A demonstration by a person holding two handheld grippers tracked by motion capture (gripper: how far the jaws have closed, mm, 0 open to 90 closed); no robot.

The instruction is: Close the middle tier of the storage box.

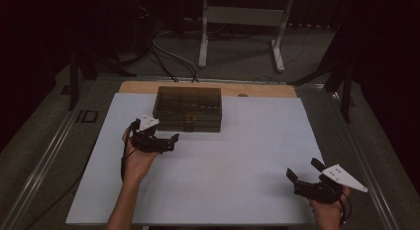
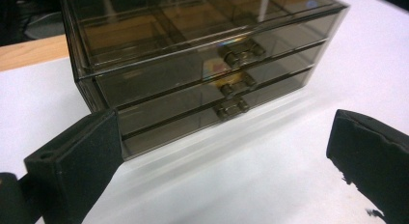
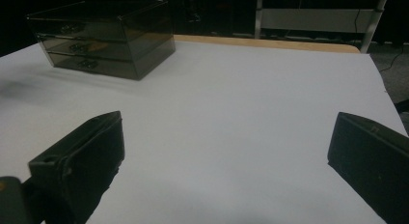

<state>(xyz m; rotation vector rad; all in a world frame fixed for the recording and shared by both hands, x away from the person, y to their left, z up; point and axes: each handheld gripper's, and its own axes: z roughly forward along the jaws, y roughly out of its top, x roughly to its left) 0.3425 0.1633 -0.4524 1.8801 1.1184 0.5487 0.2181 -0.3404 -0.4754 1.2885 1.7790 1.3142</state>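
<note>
Forearm at the lower left of the high view, hand (image 1: 136,160) wrapped round the left gripper (image 1: 173,142). Points right and slightly away, toward the near left corner of the drawer box (image 1: 187,108). Jaws spread wide, gripping nothing; seen from the left gripper view, frame the box front with white sheet (image 1: 237,155) between them. Close to the box, not touching it.

Next along, the box itself: smoked see-through plastic, three shallow drawers stacked under a top tray split into compartments. Stands upright on the far part of the sheet, a little left of the middle, just short of the bare wooden strip (image 1: 267,89) of the table. Long axis across the table, left to right, parallel to the far edge. Drawer fronts and their small handles (image 2: 243,50) face the person. All three drawers pushed in flush. Behind the middle front, near its handle, a yellowish patch with a colourful glint; impossible to tell what. Otherwise only dark dividers visible through the walls.

Far right, near the sheet's near corner, the right gripper (image 1: 303,169) in the other hand (image 1: 329,210). Well apart from the box, aimed left and away toward it. Jaws wide, holding nothing, bare sheet between them.
</note>
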